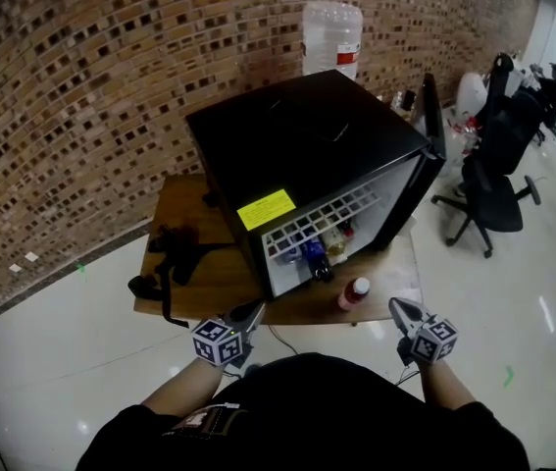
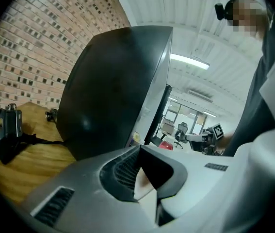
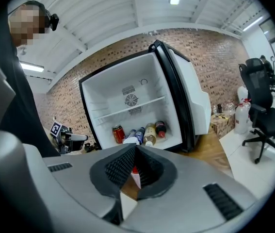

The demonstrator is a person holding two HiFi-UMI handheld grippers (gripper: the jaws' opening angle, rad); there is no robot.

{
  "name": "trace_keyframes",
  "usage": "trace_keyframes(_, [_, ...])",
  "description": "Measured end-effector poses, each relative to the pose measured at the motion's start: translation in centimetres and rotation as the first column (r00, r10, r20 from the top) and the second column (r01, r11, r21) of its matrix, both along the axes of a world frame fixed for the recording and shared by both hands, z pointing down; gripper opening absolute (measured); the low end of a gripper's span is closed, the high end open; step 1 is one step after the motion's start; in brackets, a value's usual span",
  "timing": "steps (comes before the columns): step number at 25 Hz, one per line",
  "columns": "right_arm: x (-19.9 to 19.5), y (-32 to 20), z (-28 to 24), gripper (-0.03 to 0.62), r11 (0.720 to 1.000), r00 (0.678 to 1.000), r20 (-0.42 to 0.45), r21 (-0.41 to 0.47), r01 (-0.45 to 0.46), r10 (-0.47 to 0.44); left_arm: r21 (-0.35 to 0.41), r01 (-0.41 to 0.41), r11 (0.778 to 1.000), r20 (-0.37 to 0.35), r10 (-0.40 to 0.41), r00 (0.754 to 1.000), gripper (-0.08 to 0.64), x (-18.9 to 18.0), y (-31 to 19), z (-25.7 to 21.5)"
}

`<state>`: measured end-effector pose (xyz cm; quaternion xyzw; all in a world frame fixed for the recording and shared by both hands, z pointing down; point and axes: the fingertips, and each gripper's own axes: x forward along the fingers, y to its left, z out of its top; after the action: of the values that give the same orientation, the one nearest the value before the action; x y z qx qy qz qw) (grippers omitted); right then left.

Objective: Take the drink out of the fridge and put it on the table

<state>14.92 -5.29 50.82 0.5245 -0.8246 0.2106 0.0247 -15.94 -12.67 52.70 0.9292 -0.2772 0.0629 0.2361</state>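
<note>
A black mini fridge [image 1: 302, 140] stands on a wooden table [image 1: 184, 219] with its door [image 1: 425, 155] swung open to the right. Several drinks lie on its floor: a red can [image 3: 118, 133], a blue bottle [image 3: 139, 135], a pale bottle [image 3: 150, 134] and a dark bottle [image 3: 160, 128]. One red-capped bottle [image 1: 354, 292] stands upright on the table in front of the fridge. My left gripper [image 1: 243, 320] is at the table's near edge, shut and empty. My right gripper [image 1: 402, 312] hangs just right of that bottle, apart from it, shut on nothing.
A black camera with strap [image 1: 175, 253] lies on the table left of the fridge. A large water jug [image 1: 331, 32] stands behind it by the brick wall. Black office chairs [image 1: 488, 184] stand to the right on the glossy floor.
</note>
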Motion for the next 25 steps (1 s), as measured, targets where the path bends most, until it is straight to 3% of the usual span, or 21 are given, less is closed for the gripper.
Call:
trace_keyframes(13, [-1.7, -0.6, -0.1, 0.005, 0.998, 0.998, -0.016, 0.011, 0.066, -0.066, 0.015, -0.047, 0.999, -0.016, 0.047, 0.999, 0.008, 2.1, 0.2, -0.9])
trace_keyframes(25, [-2.3, -1.1, 0.1, 0.005, 0.996, 0.996, -0.023, 0.003, 0.088, -0.088, 0.002, -0.042, 0.999, -0.009, 0.042, 0.999, 0.008, 1.2, 0.1, -0.7])
